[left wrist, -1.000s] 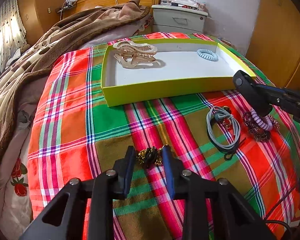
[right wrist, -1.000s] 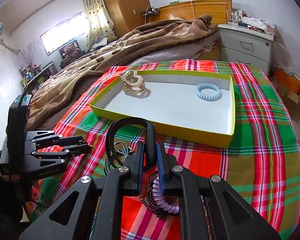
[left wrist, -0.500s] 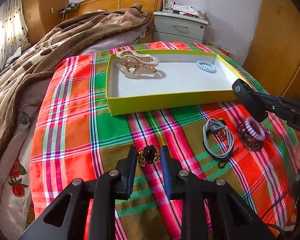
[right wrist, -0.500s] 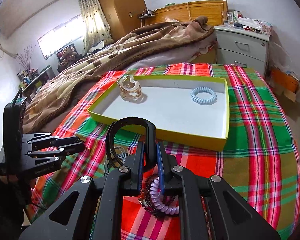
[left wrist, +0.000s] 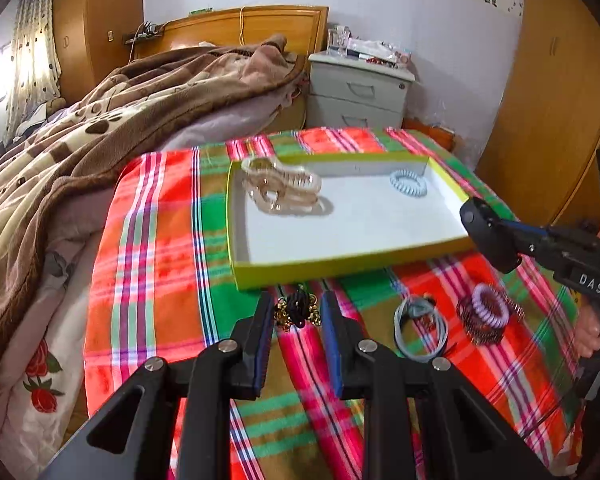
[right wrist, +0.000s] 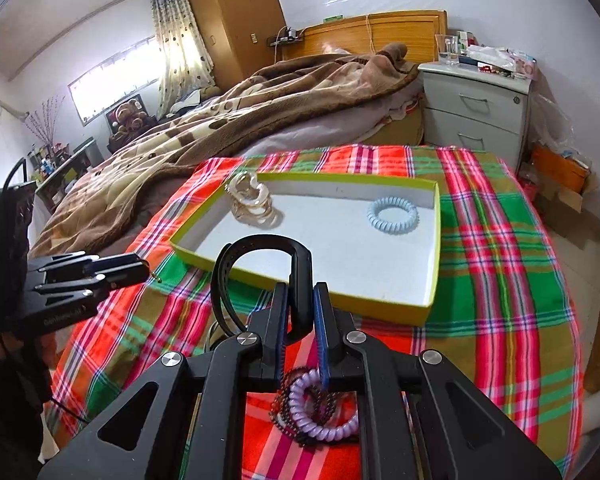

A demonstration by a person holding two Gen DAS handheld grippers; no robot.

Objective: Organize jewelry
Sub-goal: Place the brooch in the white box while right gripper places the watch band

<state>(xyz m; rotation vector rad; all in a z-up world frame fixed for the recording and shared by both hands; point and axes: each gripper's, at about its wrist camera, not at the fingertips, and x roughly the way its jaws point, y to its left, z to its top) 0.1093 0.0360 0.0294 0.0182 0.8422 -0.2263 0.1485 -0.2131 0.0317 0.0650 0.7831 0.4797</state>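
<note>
**Two claws loaded, tray just ahead**

Left claw [left wrist: 296,316] has its jaws partly closed around the black-and-gold hair tie [left wrist: 297,312], and they've just been closing in on it; the tie sits between the pads, though whether the pads truly pinch it on both sides is hard to call from here. It looks soft, light and springy, with small gold beads that could slip off a smooth pad, so I'd say the sure grip is across the knotted black middle, not on the beads.

Over on the right, the right claw [right wrist: 300,304] is clamped nearly closed on the black headband [right wrist: 260,256], gripping one leg near its end. That one reads as stiff plastic, light, and it arches out ahead over the near edge of the yellow-green tray [right wrist: 384,306]. Held by one end, it may swing or twist, so a grip nearer the arch would be steadier.

In the tray already: a clear hair claw clip [right wrist: 252,204] at the far left corner, a pale blue spiral tie [right wrist: 392,215] towards the right. Lying on the plaid cloth [left wrist: 152,280], outside the tray: a grey elastic loop [left wrist: 420,330] and a lilac spiral tie [left wrist: 490,311] on a dark beaded bracelet [left wrist: 476,322], all soft, small and easy to snag together.
</note>
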